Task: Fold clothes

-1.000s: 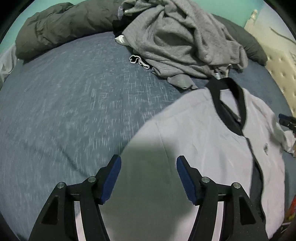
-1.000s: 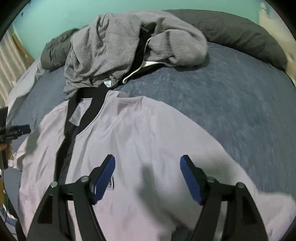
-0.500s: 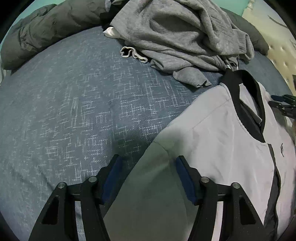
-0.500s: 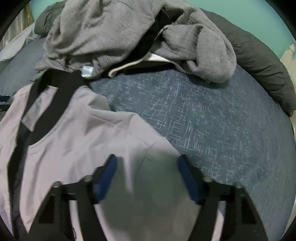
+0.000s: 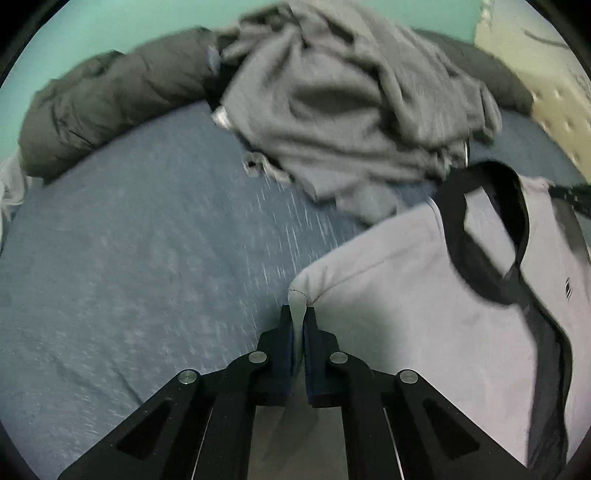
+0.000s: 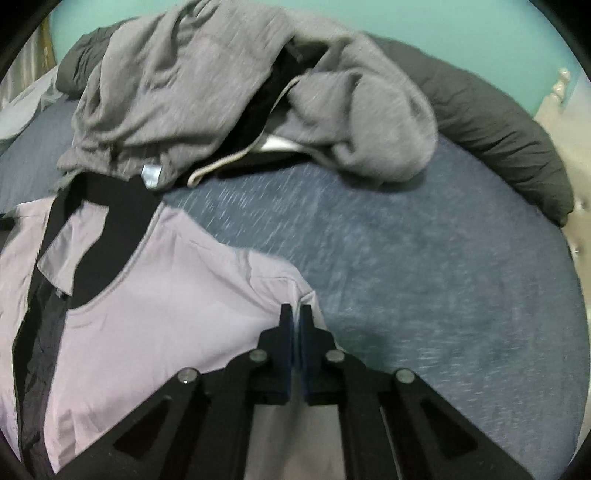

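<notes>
Teal wall (image 5: 110,33) backs a bed (image 5: 129,258) covered in a blue sheet flecked with white, and a dark grey duvet (image 5: 110,96) lies bunched along its far edge. At the right of the left wrist view a cream tufted headboard (image 5: 546,85) shows.

A pale lilac jacket (image 5: 406,295) with a black collar and a black front band lies spread on the sheet, front side up. Its collar end points toward a crumpled heap of grey clothes (image 5: 351,103) at the far side of the bed; the collar touches or just underlaps that heap. A small dark logo sits on the chest, seen near the right edge of the left wrist view.

The left tool (image 5: 298,325) is closed on the jacket at one shoulder, where the sleeve seam meets the body. A ridge of lilac cloth stands up between its blue pads, pinched tight.

The right tool (image 6: 295,321) is closed on the jacket (image 6: 166,295) at the other shoulder, its pads nearly together with a thin fold of cloth between them. Beyond it the grey clothes (image 6: 192,85) lie piled against the duvet (image 6: 498,122), with bare sheet (image 6: 443,277) to the right.

Both views are blurred, so the fine weave and the jacket's lower hem cannot be made out.
</notes>
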Available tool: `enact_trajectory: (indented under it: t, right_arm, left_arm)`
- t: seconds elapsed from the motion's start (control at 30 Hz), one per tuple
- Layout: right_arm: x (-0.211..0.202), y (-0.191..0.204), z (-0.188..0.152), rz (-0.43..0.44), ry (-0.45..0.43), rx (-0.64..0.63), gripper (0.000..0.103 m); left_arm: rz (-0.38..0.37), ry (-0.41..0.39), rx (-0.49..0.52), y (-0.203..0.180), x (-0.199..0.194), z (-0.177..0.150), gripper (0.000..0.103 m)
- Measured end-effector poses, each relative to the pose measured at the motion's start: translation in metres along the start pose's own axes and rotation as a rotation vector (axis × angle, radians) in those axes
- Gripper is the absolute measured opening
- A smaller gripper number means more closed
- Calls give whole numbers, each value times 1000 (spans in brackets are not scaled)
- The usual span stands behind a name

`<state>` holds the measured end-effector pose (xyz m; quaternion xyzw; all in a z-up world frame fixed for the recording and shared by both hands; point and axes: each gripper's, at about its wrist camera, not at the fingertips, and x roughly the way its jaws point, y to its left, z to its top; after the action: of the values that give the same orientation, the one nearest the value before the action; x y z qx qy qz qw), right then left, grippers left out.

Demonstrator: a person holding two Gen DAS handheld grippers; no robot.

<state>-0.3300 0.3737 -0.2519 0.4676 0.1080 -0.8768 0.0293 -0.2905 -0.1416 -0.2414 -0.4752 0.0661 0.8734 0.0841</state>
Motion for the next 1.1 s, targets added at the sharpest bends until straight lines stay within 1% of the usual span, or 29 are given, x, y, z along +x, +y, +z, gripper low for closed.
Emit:
enact_trajectory:
  t: [0.07,0.2,0.27,0.37,0.4,0.43,0.5,0.53,0.57,0.6,0.63,0.67,0.7,0.73,0.77,0.83,0.9,0.93,1.03,1.1]
  right_arm:
    - [-5,-9,6,-6,-21,28,2]
    - [-13,-25,19,-11,-51,94,2]
    - [-15,-32,24,3,-65,140,2]
    - [0,-43,28,21,-33,218,2]
    - [8,-42,27,28,-15,226,3]
    - [15,-40,26,36,3,230,3]
    - [27,-34,22,45,23,227,9]
    - [29,-28,21,25,21,209,11]
    - [27,-21,20,-17,11,179,16]
    - [21,-16,20,-57,-17,156,22]
    - [15,-10,20,-95,-47,135,23]
    - [6,-8,20,-105,-89,142,26]
    - [-4,-5,20,-91,-131,157,31]
    - [-14,0,20,-39,-171,183,32]
    - [-18,11,18,58,-172,208,35]
    - [-23,33,15,267,-160,257,36]
    - [-20,62,10,381,-106,257,42]
    - [-19,85,5,442,-75,244,42]
    - [-14,129,-8,520,-21,246,42]
    - [-8,154,-14,532,8,241,42]
  left_arm:
    - [10,-28,-11,1,-7,15,4]
    - [21,-58,-32,2,-6,50,4]
    - [14,-52,-49,4,1,58,4]
    - [1,-24,-60,2,17,60,5]
    - [0,-9,-56,0,25,58,5]
    - [2,8,-50,-4,33,54,9]
    - [7,35,-43,-9,45,47,15]
    - [12,34,-50,-9,47,44,27]
    - [17,34,-58,-9,48,42,39]
    - [22,30,-71,-7,47,39,43]
    - [27,20,-89,-4,42,37,49]
    - [33,11,-108,-1,38,35,51]
    - [32,4,-125,2,33,33,51]
    - [26,-3,-138,5,27,30,51]
    - [21,-9,-144,6,20,26,52]
    - [11,-17,-144,8,3,16,52]
    - [8,-24,-140,11,-11,5,52]
    - [5,-29,-138,11,-18,0,53]
    - [11,-51,-134,8,-41,-21,53]
    - [-10,-68,-144,4,-54,-38,53]
